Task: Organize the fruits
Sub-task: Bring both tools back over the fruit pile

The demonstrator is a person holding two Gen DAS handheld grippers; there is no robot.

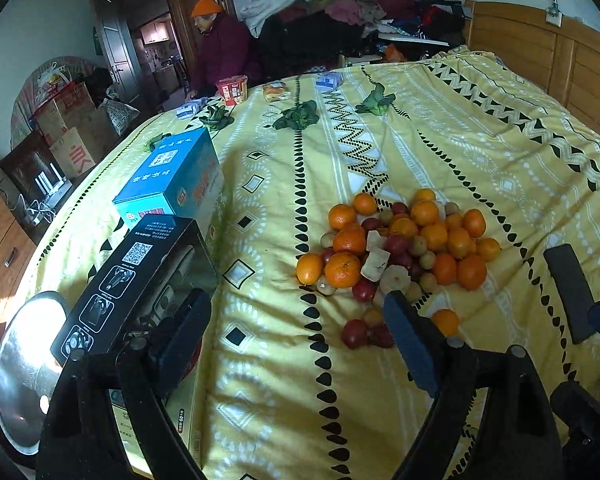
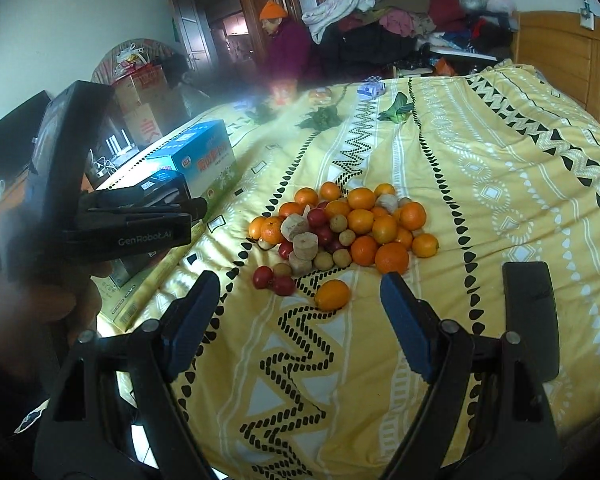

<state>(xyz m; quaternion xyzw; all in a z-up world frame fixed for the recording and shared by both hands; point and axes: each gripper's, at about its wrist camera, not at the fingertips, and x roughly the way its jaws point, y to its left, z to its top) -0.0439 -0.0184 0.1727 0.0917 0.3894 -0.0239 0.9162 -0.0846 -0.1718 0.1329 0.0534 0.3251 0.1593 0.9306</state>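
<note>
A pile of fruit [image 1: 400, 244] lies on the yellow patterned bedspread [image 1: 480, 132]: oranges, small red fruits, small tan fruits and pale cut pieces. It also shows in the right wrist view [image 2: 348, 228]. A lone orange [image 2: 332, 295] and two red fruits [image 2: 274, 280] lie in front of the pile. My left gripper [image 1: 296, 328] is open and empty, just short of the pile's near left side. My right gripper [image 2: 300, 312] is open and empty, with the lone orange between its fingertips' line and the pile. The left gripper's body [image 2: 132, 220] shows at the left.
A blue box [image 1: 176, 176] and a black box [image 1: 136, 276] stand at the bed's left edge, beside a steel lid [image 1: 24, 368]. Leafy greens [image 1: 296, 118], snack packs and a red cup [image 1: 233, 90] lie at the far end. A seated person [image 1: 220, 48] and piled clothes are beyond.
</note>
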